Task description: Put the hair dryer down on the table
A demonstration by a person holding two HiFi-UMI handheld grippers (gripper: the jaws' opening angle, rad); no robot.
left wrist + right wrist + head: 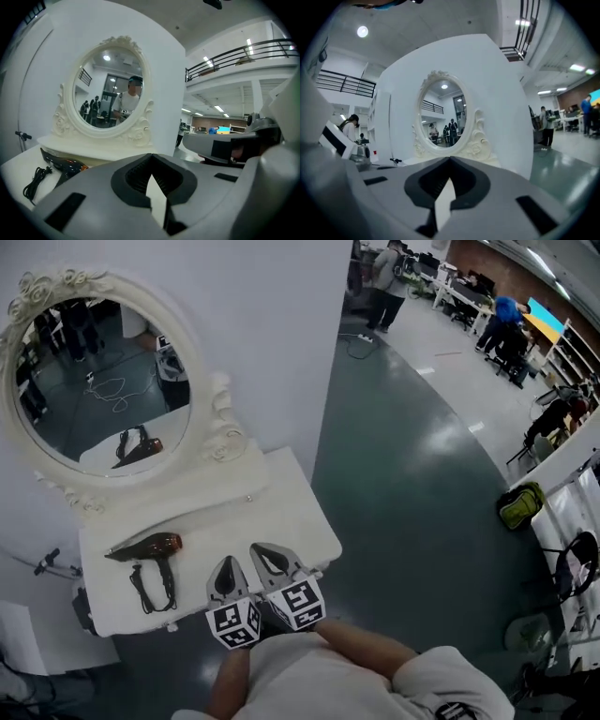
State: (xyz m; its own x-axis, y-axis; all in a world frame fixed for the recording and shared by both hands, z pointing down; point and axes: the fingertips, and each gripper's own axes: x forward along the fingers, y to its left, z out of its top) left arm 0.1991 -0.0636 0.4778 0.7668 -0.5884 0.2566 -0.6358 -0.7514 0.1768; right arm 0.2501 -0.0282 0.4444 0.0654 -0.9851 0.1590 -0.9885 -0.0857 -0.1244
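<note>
One white wall panel (262, 334) stands behind the furniture, with a dark polished floor (412, 484) to its right in the head view. Against the panel sits a white counter (281, 512) with a raised back ledge. On that ledge stands an oval mirror (98, 381) in an ornate cream frame; both gripper views face it (110, 91) (445, 112).

At the counter's near edge, just beside each other, are the left hand-held gripper (226, 570) and the right hand-held gripper (267, 557). Each carries a cube with square markers and is held by the person whose forearms enter at the bottom. In its own view the left hand-held gripper (151, 158) has its jaws brought together at the tips, with nothing between them. The right hand-held gripper (450, 161) is likewise closed and empty.

The hair dryer (150, 547), dark with a copper-coloured body, lies on its side on the left part of the counter. Its nozzle points left and its handle toward the near edge. It lies apart from both grippers and is visible low at the left of the left gripper view (63, 165). Its black cord (155, 592) lies bundled beside the handle.
</note>
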